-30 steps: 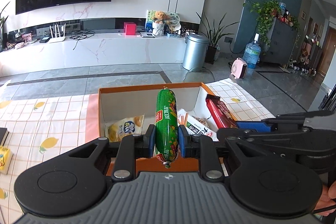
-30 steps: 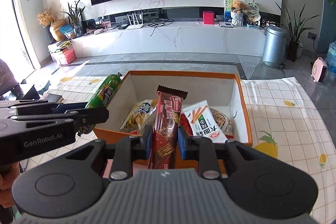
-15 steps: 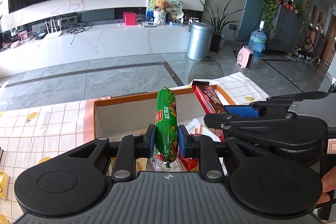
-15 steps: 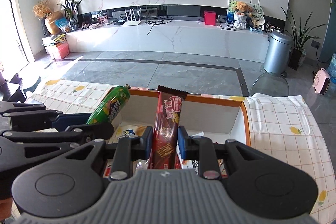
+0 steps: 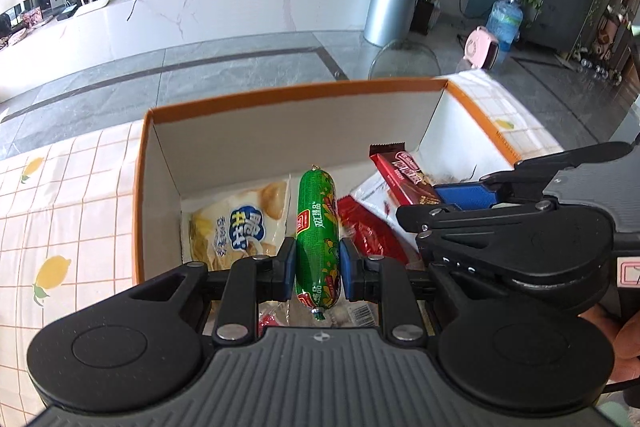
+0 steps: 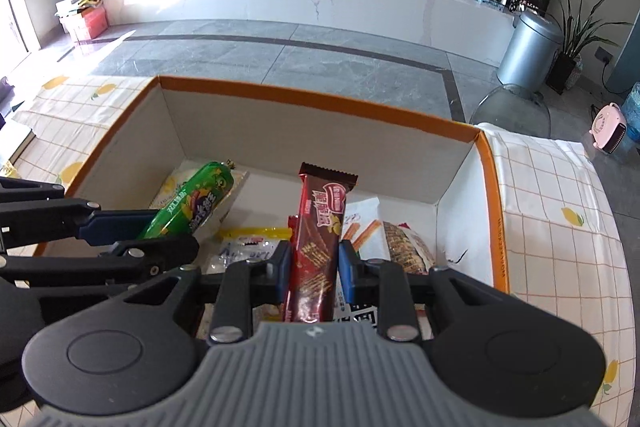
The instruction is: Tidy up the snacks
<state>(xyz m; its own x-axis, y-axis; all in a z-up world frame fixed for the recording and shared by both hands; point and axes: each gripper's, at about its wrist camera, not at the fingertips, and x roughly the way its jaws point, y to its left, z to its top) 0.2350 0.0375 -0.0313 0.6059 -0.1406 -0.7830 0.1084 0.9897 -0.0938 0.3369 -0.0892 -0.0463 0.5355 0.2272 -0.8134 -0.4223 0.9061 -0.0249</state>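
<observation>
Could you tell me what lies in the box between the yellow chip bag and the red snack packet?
In the left wrist view, the green sausage, clamped in the left gripper, hangs between the chip bag and red packet.

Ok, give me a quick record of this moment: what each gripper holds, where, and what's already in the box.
left gripper: shut on green sausage, over the box
right gripper: shut on brown wafer bar, over the box
box: orange-rimmed, open, on lemon-print tablecloth
already inside: yellow chip bag, other snack packets
</observation>
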